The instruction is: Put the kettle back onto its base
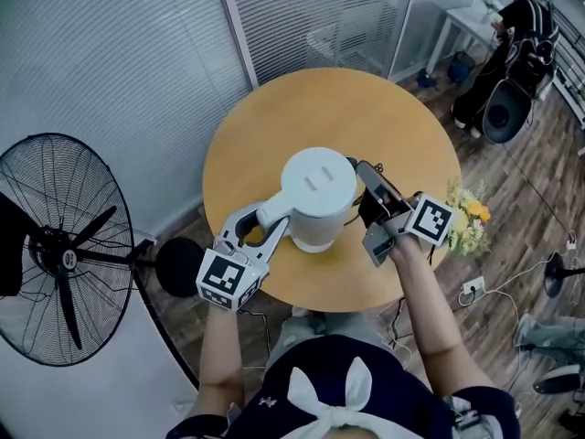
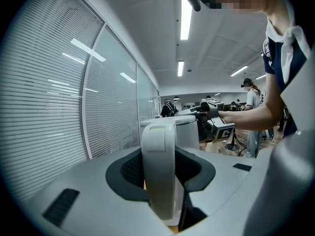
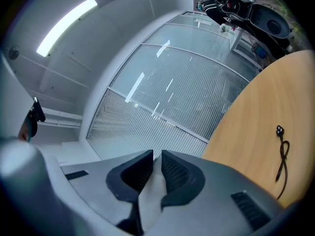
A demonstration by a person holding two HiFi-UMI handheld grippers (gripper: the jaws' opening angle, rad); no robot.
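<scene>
While the white kettle (image 1: 318, 199) stood over the round wooden tabletop (image 1: 274, 126), a little toward 6 o'clock from the centre, its handle (image 1: 274, 214) pointed out toward 8 o'clock. From the head view I could not tell whether the kettle sat on its base, on the bare wood, or was lifted clear.

The left hand-held gripper (image 1: 271, 223) came in from 7 o'clock and was pinching that handle. In the left gripper view the pale handle (image 2: 158, 166) stood upright between the two dark pads (image 2: 129, 170), which pressed on it from both sides, and the kettle's body (image 2: 189, 132) rose just behind.

The right hand-held gripper (image 1: 370, 183) lay just beside the kettle at its 3 o'clock side. Whether it touched the kettle was not clear. In the right gripper view its jaws (image 3: 156, 161) were pressed nearly together, with only a thin pale slit between the pads and nothing there that I could name. Beyond them ran the tabletop's wood, with a thin black cord (image 3: 282, 154) lying on it at 3 o'clock in that view.

Yellow and white flowers (image 1: 471, 216) showed at the tabletop's rim near 4 o'clock. A large black fan (image 1: 59, 245) stood on the floor well off at 9 o'clock.
</scene>
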